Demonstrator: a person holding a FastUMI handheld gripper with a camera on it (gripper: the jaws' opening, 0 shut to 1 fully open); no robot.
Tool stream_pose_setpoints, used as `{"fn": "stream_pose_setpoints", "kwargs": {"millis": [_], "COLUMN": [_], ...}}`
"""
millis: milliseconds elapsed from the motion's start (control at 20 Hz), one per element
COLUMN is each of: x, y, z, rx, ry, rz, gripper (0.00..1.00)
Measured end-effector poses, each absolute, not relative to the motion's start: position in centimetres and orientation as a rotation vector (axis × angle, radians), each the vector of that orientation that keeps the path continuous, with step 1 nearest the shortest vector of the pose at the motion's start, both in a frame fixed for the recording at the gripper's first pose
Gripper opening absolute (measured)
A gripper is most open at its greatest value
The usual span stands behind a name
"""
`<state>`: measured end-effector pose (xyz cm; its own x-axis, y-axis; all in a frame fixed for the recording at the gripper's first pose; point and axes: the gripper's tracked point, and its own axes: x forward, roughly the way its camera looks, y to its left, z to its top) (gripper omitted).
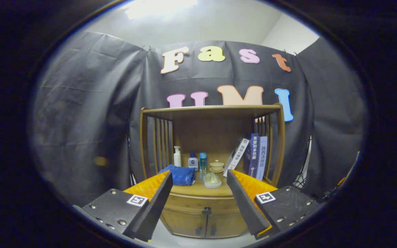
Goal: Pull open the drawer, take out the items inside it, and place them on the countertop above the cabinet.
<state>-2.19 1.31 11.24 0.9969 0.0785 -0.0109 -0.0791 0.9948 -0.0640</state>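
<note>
The claw (198, 196) hangs wide open and empty, squared to the cabinet (203, 217), so the drawer (198, 202) sits framed between its fingers, closed. Above, towel (179, 174) and bottles (193, 160) already crowd the table (198, 190).

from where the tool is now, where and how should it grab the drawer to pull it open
Probably by the small dark knob at the middle of the drawer front, approached straight on from the front. It juts out, so the fingers can close around it. The tool is open, short of the cabinet.
</note>
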Motion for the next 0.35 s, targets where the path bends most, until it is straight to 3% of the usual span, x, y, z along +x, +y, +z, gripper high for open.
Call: {"fn": "stream_pose_setpoints", "kwargs": {"millis": [350], "x": [-2.3], "y": [-2.6], "z": [12.3], "rx": [0.028], "ry": [-0.01], "rz": [0.025], "gripper": [0.98]}}
